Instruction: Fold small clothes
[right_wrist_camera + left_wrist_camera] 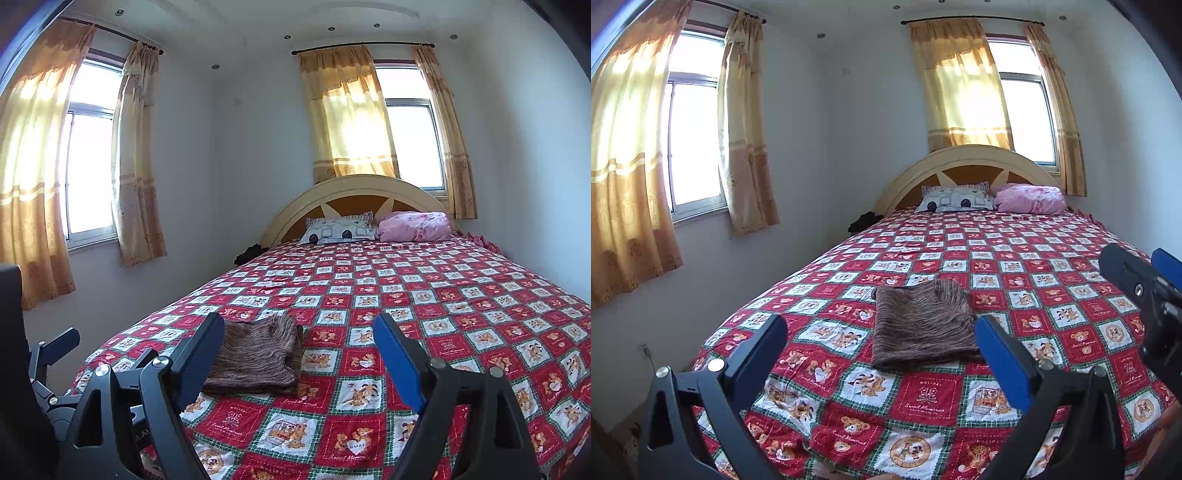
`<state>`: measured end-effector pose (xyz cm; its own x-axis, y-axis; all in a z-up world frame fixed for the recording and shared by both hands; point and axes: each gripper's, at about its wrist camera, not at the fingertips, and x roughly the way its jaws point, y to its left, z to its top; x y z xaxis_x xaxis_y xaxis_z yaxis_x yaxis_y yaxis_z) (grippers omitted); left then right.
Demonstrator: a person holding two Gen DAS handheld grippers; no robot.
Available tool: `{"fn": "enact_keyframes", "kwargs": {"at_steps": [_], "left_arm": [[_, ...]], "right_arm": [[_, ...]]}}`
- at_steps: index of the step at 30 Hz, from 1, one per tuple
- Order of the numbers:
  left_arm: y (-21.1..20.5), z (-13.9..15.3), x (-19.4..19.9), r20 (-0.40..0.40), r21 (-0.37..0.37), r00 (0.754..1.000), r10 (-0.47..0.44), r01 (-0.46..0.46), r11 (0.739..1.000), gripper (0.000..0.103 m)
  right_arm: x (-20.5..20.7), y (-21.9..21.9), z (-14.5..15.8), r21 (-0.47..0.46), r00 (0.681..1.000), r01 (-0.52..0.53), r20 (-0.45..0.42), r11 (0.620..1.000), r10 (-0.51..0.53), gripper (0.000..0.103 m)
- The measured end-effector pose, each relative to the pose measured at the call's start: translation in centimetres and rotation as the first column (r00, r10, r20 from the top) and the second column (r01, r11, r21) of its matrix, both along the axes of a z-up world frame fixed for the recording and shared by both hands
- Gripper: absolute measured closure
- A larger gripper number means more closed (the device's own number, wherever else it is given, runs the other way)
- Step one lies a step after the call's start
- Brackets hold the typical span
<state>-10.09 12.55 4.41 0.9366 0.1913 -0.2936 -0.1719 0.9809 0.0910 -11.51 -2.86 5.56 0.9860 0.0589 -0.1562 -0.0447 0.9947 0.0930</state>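
Brown knit garment [921, 325] lies folded on the bed [1015, 258]; left tool [882, 341] and right tool [299, 349] hang open, empty. A careless pinch could undo its layers.

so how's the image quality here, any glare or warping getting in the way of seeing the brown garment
Left wrist view: the windows blow out to white and the walls bow from fisheye, yet the brown garment on the bedspread is evenly lit and sharp. Right wrist view: same window glare and bending, and a finger of the right hand-held gripper covers the garment's left edge.
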Motion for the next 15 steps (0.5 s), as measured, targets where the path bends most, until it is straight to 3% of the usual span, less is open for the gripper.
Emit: {"fn": "enact_keyframes", "kwargs": {"at_steps": [15], "left_arm": [[0.40, -0.05, 0.26, -0.008, 0.006, 1.000, 0.006, -0.006, 1.000, 0.000]], "right_arm": [[-0.07, -0.03, -0.08, 0.001, 1.000, 0.002, 0.000, 1.000, -0.002, 0.020]]}}
